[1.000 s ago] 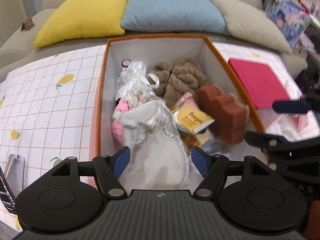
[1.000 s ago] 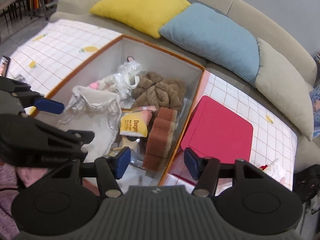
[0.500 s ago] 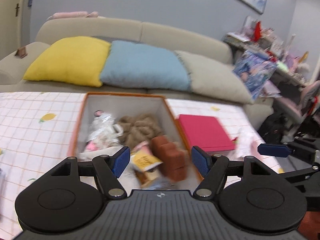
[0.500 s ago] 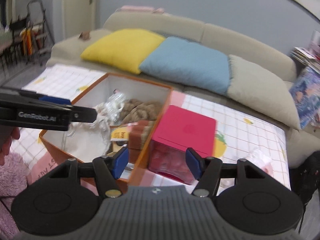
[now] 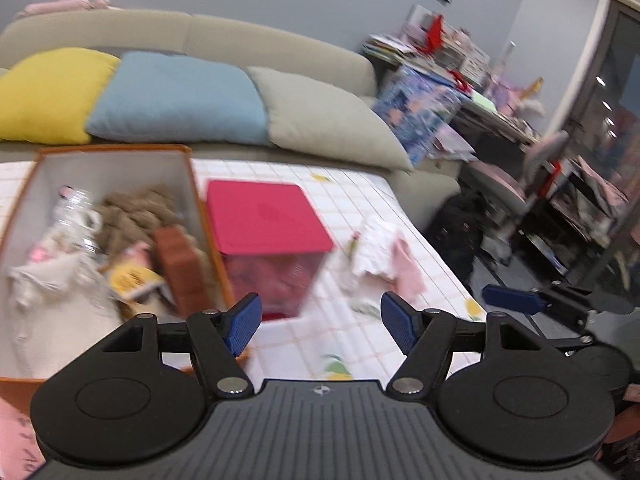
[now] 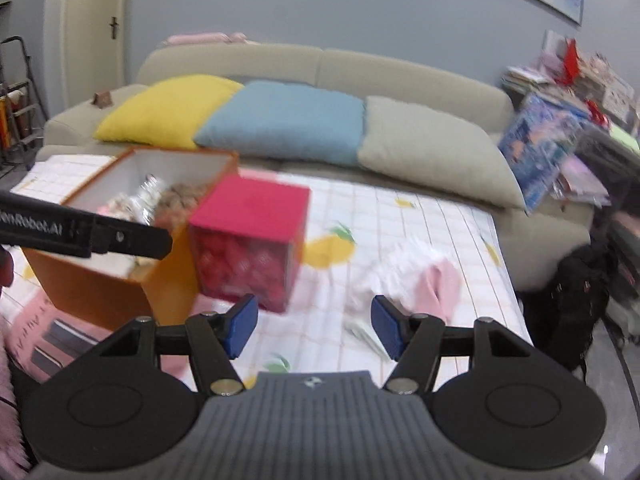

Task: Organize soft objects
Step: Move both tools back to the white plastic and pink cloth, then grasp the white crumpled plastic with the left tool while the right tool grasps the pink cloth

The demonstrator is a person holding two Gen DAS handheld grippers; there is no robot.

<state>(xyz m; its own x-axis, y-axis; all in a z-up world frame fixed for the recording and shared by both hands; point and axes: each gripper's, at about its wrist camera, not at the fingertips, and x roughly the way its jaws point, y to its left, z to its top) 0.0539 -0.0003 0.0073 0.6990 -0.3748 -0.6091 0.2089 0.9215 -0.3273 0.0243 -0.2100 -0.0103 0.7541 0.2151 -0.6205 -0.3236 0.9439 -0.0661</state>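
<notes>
Soft cloths (image 6: 416, 276) (white and pink, crumpled): on checked tablecloth (image 6: 448, 220), right of red-lidded box (image 6: 250, 236), short of the table's right edge. Orange bin (image 5: 120, 236) touches that box's left side. Left gripper (image 5: 320, 322), right gripper (image 6: 310, 330): jaws wide, empty, over bare cloth.

Both wrist views face the sofa (image 5: 280, 48) across the table (image 6: 420, 216).

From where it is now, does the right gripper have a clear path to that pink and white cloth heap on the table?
Probably yes. The right gripper is open and empty, and the pink and white cloth heap lies just beyond it on bare tablecloth. The pink-lidded box sits off to the left, out of the way.
</notes>
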